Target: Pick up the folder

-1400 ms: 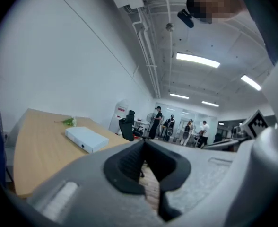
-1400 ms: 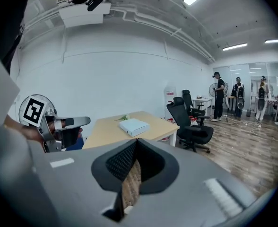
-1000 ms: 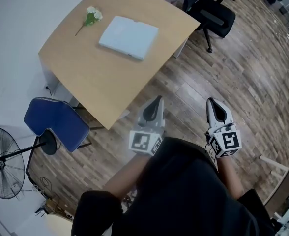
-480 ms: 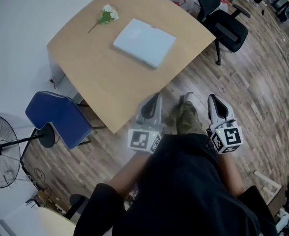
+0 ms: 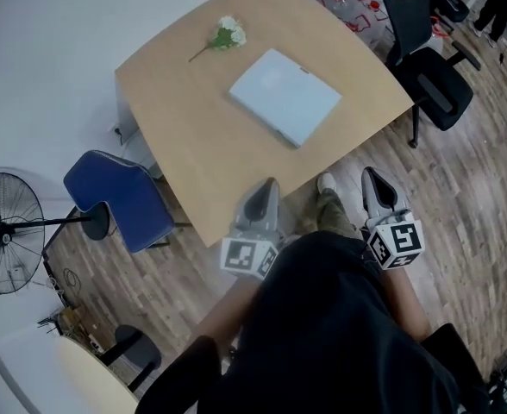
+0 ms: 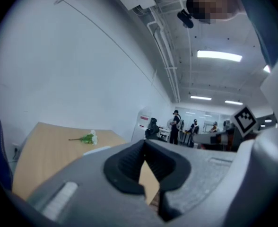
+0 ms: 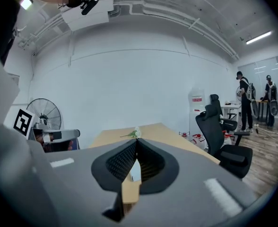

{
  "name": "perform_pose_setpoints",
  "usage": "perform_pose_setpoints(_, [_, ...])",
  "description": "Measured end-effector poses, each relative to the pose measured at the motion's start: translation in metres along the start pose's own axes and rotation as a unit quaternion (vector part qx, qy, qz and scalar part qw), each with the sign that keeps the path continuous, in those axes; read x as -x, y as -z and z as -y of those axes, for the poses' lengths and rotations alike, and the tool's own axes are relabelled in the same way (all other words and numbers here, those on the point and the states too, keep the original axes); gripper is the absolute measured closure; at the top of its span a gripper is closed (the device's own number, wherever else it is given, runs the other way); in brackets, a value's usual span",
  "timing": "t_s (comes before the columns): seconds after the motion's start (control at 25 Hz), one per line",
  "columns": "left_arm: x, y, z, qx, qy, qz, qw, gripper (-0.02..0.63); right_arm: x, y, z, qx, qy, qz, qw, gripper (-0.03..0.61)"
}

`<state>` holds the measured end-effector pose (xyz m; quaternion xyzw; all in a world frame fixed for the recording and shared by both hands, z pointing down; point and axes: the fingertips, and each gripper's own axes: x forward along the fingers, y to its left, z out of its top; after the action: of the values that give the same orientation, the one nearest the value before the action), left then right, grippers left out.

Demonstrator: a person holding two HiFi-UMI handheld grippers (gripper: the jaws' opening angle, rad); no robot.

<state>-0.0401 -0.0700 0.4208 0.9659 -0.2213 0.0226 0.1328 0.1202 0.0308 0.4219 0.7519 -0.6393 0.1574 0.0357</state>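
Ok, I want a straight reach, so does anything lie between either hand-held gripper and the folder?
Nothing visible does. Only bare table lies between the folder and the left hand-held gripper and right hand-held gripper, both shut and empty by the near corner. The flower sprig lies beyond the folder, out of the path.

Your left gripper [image 5: 269,186] held out ahead of your chest, fingers [image 6: 129,162] pressed together with nothing between them, your right gripper [image 5: 370,176] level beside it and apart, fingers likewise closed and empty, both pointing forward, forearms [image 5: 223,313] bent.
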Motion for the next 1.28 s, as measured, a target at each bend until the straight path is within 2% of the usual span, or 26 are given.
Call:
perform_pose_setpoints(0.2, [-0.064, 0.007, -0.015, 0.012, -0.032, -0.03, 0.999, 0.612, -0.049, -0.018, 0.058, 0.004, -0.025, -0.009, 1.0, 0.578])
perform_pose_setpoints(0.4, [-0.12, 0.005, -0.024, 0.002, -0.061, -0.041, 0.9973, 0.612, -0.092, -0.018, 0.11, -0.003, -0.051, -0.036, 0.998, 0.578])
perform_pose_setpoints(0.72, [-0.164, 0.009, -0.035, 0.02, -0.133, -0.054, 0.9895, 0.612, -0.159, -0.037, 0.155, 0.005, -0.105, -0.042, 0.994, 0.578])
perform_pose_setpoints(0.92, [-0.19, 0.013, -0.036, 0.03, -0.162, -0.061, 0.9844, 0.612, -0.192, -0.029, 0.192, -0.004, -0.122, -0.067, 0.99, 0.578])
perform_pose_setpoints(1.04, [-0.2, 0.016, -0.042, 0.034, -0.187, -0.062, 0.9799, 0.612, -0.218, -0.021, 0.201, -0.004, -0.146, -0.086, 0.986, 0.578])
perform_pose_setpoints(1.28, [-0.205, 0.027, -0.054, 0.048, -0.238, -0.058, 0.9684, 0.612, -0.252, -0.011, 0.183, 0.038, -0.239, -0.102, 0.965, 0.578])
